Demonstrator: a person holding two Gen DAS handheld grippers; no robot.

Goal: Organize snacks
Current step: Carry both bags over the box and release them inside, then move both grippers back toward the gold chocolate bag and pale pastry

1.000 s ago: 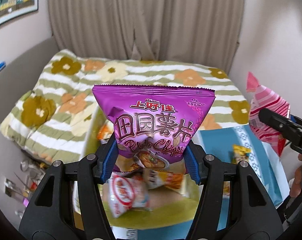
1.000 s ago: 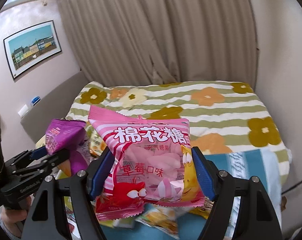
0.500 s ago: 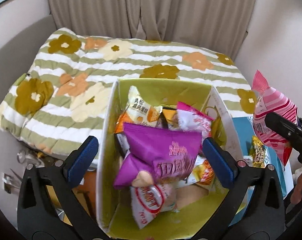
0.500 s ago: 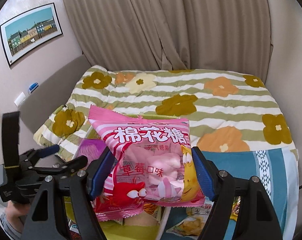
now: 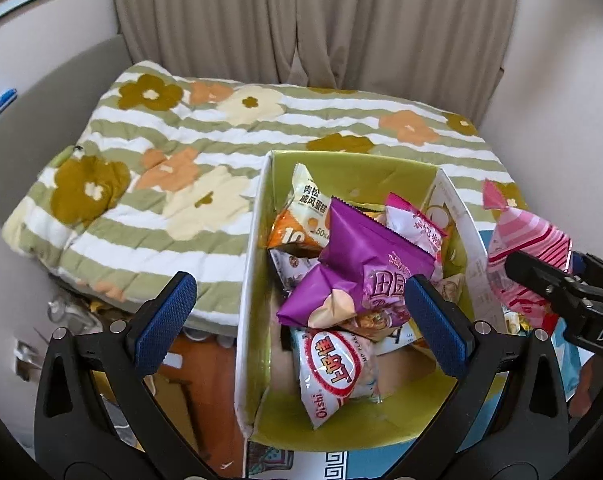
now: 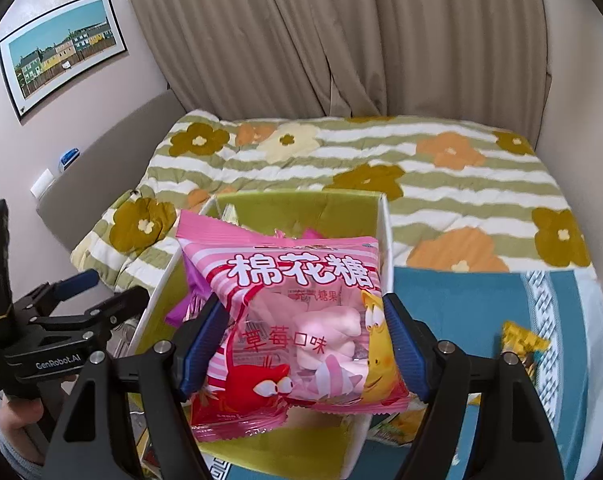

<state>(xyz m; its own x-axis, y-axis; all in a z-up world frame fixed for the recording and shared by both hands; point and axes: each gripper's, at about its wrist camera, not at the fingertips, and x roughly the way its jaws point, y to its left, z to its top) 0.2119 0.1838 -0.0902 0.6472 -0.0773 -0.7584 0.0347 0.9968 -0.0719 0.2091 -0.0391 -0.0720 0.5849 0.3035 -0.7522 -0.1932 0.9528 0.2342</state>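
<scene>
Since a second ago the left gripper (image 5: 301, 320) has dropped the purple bag (image 5: 365, 268) into the box (image 5: 253, 240); jaws gape empty. Right gripper (image 6: 301, 344) pinches the pink bag (image 6: 297, 320) above the box: centre over the opening, lower, then release

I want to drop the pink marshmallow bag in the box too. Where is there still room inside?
The green box is bare along its near end, in front of the Oishi bag, and in a strip by its far wall. The middle is crowded: the purple chip bag lies on a pile of packets. The right gripper holds the marshmallow bag; the left gripper is open.
</scene>
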